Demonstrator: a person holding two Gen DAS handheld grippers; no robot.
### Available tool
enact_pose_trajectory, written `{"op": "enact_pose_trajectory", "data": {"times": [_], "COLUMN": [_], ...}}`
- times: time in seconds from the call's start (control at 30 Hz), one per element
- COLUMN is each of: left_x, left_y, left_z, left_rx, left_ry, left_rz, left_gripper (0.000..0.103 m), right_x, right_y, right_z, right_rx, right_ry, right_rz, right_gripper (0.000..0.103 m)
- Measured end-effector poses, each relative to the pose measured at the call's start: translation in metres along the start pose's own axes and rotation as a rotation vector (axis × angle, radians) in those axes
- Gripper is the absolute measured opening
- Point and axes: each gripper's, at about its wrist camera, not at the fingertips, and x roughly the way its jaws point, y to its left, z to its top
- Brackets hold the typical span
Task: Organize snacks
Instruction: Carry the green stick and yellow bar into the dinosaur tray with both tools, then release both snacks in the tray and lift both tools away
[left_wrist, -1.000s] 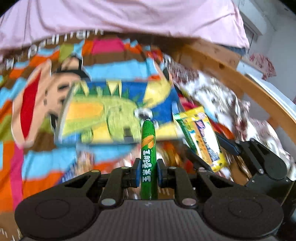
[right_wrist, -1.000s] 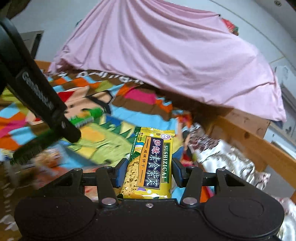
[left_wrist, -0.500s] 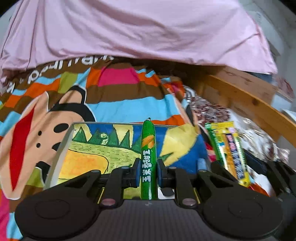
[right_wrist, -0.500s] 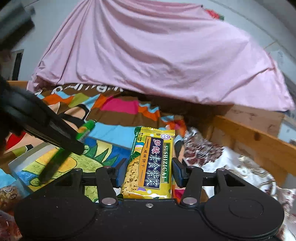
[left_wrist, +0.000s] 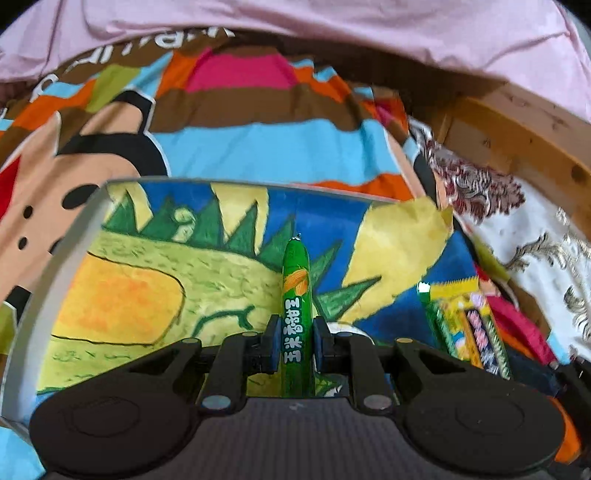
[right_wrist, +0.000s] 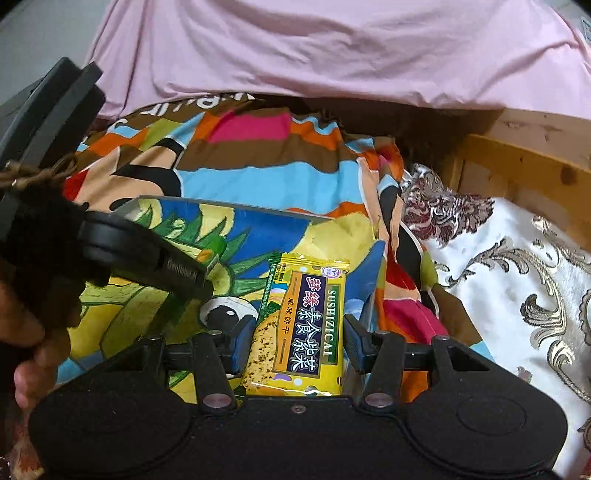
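My left gripper (left_wrist: 294, 345) is shut on a green corn sausage stick (left_wrist: 295, 295) and holds it over a painted box (left_wrist: 147, 288) with a green-and-yellow cartoon picture. My right gripper (right_wrist: 295, 339) is shut on a yellow cracker packet (right_wrist: 303, 325) marked SUSHIZICAI, held over the same box (right_wrist: 258, 229) near its right side. The cracker packet also shows at the right of the left wrist view (left_wrist: 469, 325). The left gripper's body (right_wrist: 110, 240) shows at the left of the right wrist view.
The box lies on a striped cartoon bedsheet (left_wrist: 258, 122). A pink cover (right_wrist: 332, 55) hangs behind it. A wooden bed rail (right_wrist: 524, 155) and a white patterned cloth (right_wrist: 517, 277) are to the right.
Both grippers have moved forward and down toward the painted box, each keeping its snack. The box now fills more of both views.
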Motion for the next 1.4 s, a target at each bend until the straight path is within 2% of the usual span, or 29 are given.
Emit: {"op": "enact_pose_trajectory", "data": {"times": [0.13,0.53,0.63,0.67,0.7,0.73,0.8,0.9,1.03,1.1,1.2,1.4], "left_x": [0.008,0.014,0.014,0.013,0.012,0.011,0.008,-0.003,-0.028,-0.045,-0.072,-0.131], "left_y": [-0.004,-0.002,-0.002,-0.001,-0.001,0.0,0.002,0.008,0.017,0.021,0.025,0.029], "left_z": [-0.004,-0.003,-0.003,-0.004,-0.004,-0.004,-0.003,0.001,0.004,0.002,-0.002,-0.019], "left_rx": [0.011,0.019,0.029,0.028,0.024,0.021,0.015,0.002,-0.017,-0.01,-0.023,-0.038], "left_ry": [0.023,0.036,0.036,0.037,0.036,0.038,0.034,0.007,-0.067,-0.115,-0.168,-0.258], "left_rz": [-0.006,-0.036,-0.045,-0.049,-0.052,-0.054,-0.038,-0.039,-0.039,-0.038,-0.056,-0.081], "left_gripper": [0.019,0.019,0.019,0.019,0.025,0.039,0.058,0.062,0.081,0.087,0.092,0.102], "right_x": [0.013,0.027,0.027,0.026,0.025,0.024,0.021,0.011,-0.012,-0.029,-0.059,-0.117], "right_y": [-0.001,0.011,0.013,0.013,0.013,0.014,0.014,0.016,0.016,0.015,0.014,0.013], "right_z": [-0.002,-0.007,-0.007,-0.007,-0.006,-0.006,-0.004,0.0,0.008,0.012,0.013,0.013], "right_rx": [0.008,-0.048,-0.058,-0.059,-0.058,-0.058,-0.064,-0.072,-0.07,-0.061,-0.056,-0.029], "right_ry": [0.047,0.067,0.064,0.059,0.055,0.053,0.045,0.016,-0.058,-0.096,-0.156,-0.261], "right_rz": [0.012,-0.003,-0.006,-0.008,-0.01,-0.01,-0.018,-0.029,-0.049,-0.065,-0.076,-0.093], "right_gripper": [0.053,0.053,0.057,0.061,0.065,0.066,0.071,0.081,0.093,0.098,0.102,0.102]}}
